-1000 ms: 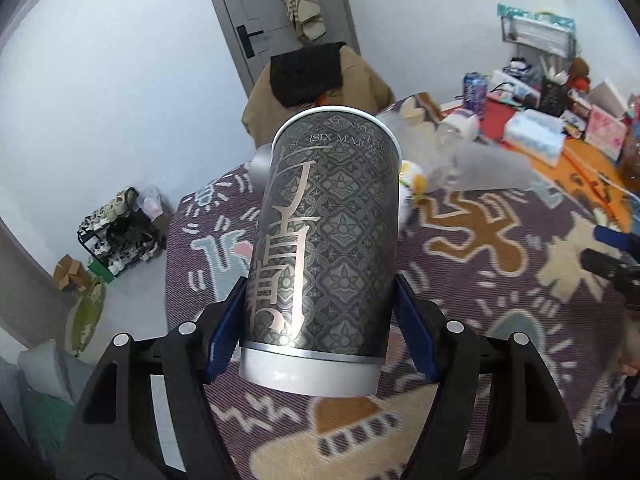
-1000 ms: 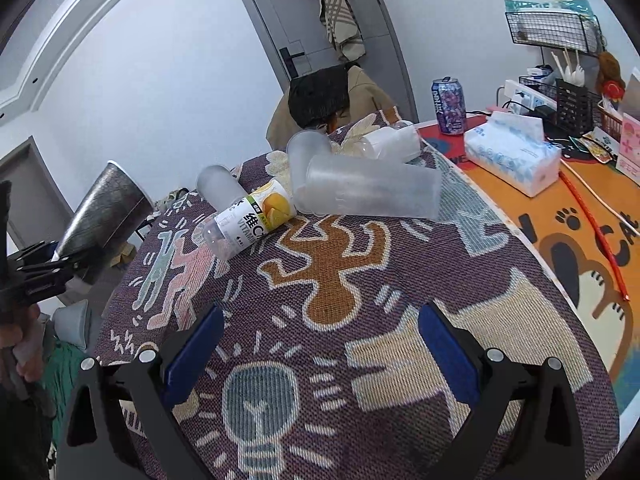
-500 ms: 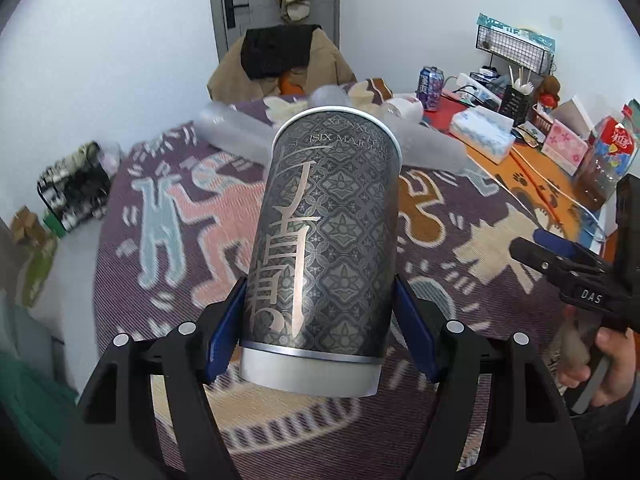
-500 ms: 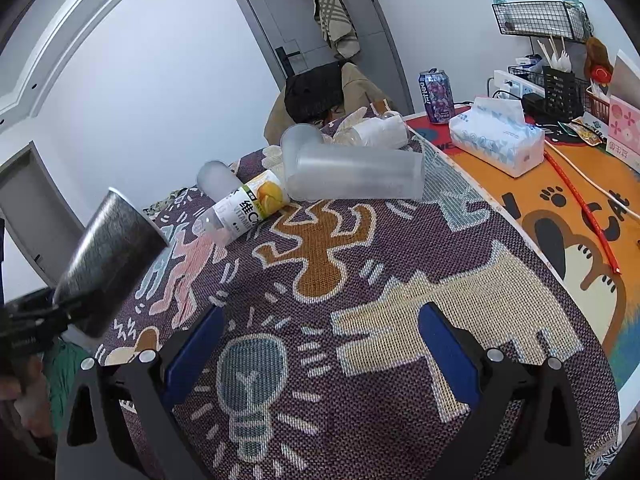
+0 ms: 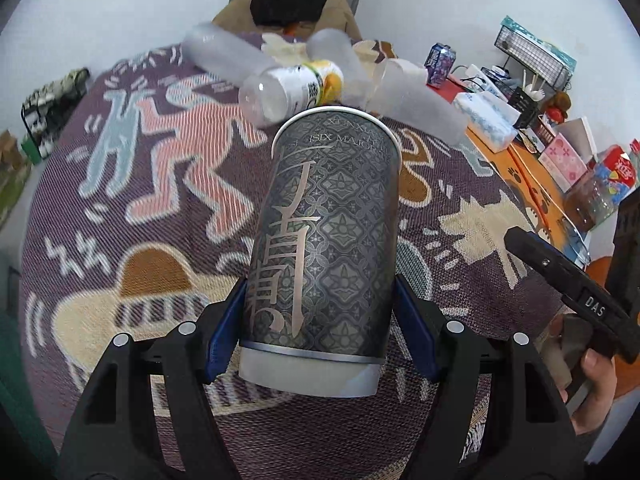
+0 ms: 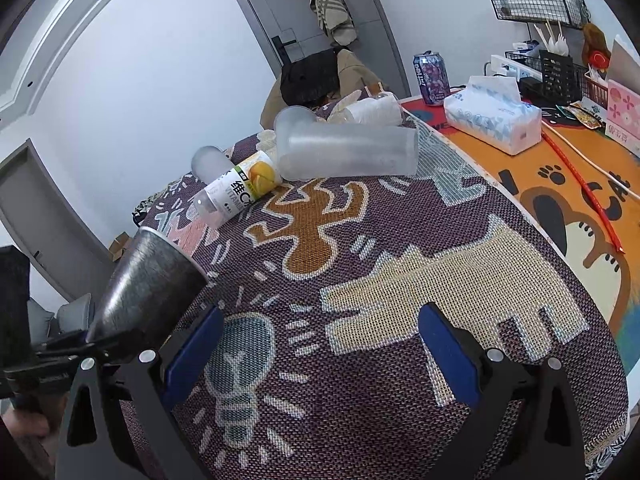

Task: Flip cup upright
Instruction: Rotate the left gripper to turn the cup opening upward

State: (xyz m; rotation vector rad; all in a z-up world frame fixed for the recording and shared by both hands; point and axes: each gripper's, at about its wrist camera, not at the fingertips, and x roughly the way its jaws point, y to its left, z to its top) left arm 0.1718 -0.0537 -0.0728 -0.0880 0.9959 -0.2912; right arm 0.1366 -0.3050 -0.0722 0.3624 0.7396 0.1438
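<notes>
Presently, one dark patterned cup (image 5: 324, 232), silver base ring, pinched near its base between the blue pads of the left tongs (image 5: 320, 320); held tilted in the air above the near left part of the counter (image 6: 400, 420), rim pointing away toward the far edge. Right tongs (image 6: 320, 356) spread, nothing between them, over the counter's woven cloth (image 6: 440, 280). Toward the far edge: frosted plastic cups (image 6: 344, 152) lying on their sides, just beside a vitamin bottle (image 6: 236, 192). Tissue box (image 6: 494, 116) and drink can (image 6: 431, 78) on the orange mat (image 6: 568, 208) at the far right.
</notes>
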